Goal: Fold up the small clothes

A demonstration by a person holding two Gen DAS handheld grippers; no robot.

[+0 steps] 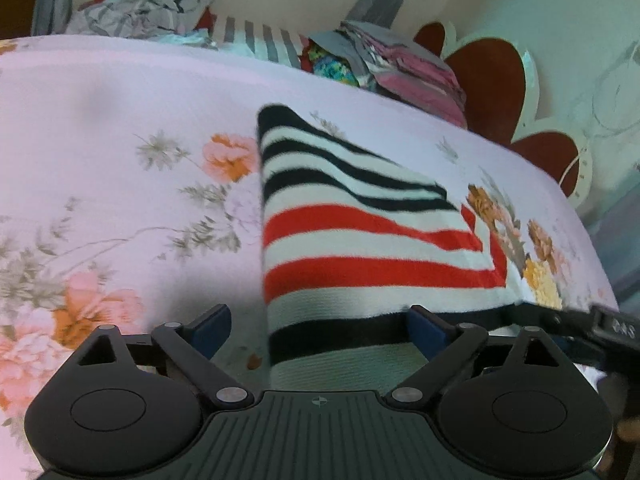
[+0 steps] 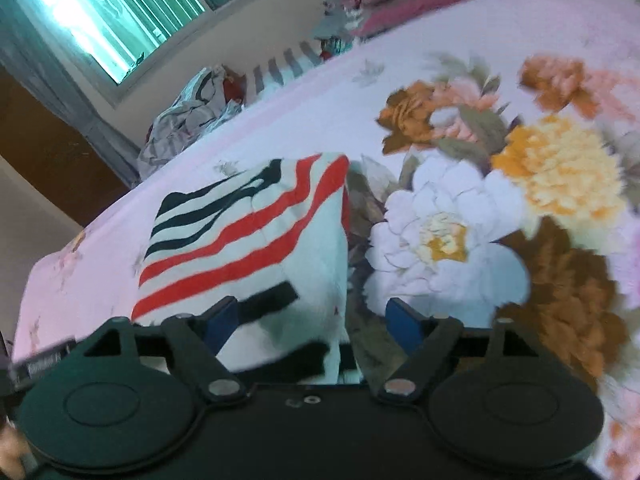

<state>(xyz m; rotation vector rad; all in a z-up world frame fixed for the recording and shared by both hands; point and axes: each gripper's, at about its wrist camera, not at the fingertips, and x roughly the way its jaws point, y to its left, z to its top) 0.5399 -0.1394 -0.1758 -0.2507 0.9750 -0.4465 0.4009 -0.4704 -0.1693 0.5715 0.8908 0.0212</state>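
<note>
A small striped garment [image 1: 360, 236], white with black and red stripes, lies folded flat on the floral bedsheet [image 1: 120, 120]. My left gripper [image 1: 318, 330] is open, its jaws spread wide over the garment's near left corner. In the right wrist view the same garment [image 2: 248, 232] lies ahead and left. My right gripper [image 2: 310, 320] is open, jaws wide over the garment's near right edge. The other gripper's black body [image 1: 608, 326] shows at the right of the left wrist view.
A crumpled grey and white cloth pile [image 1: 148, 12] sits at the bed's far side. A stack of pink and grey folded clothes [image 1: 400, 68] lies far right by the dark red headboard [image 1: 492, 80]. A window [image 2: 120, 12] is beyond the bed.
</note>
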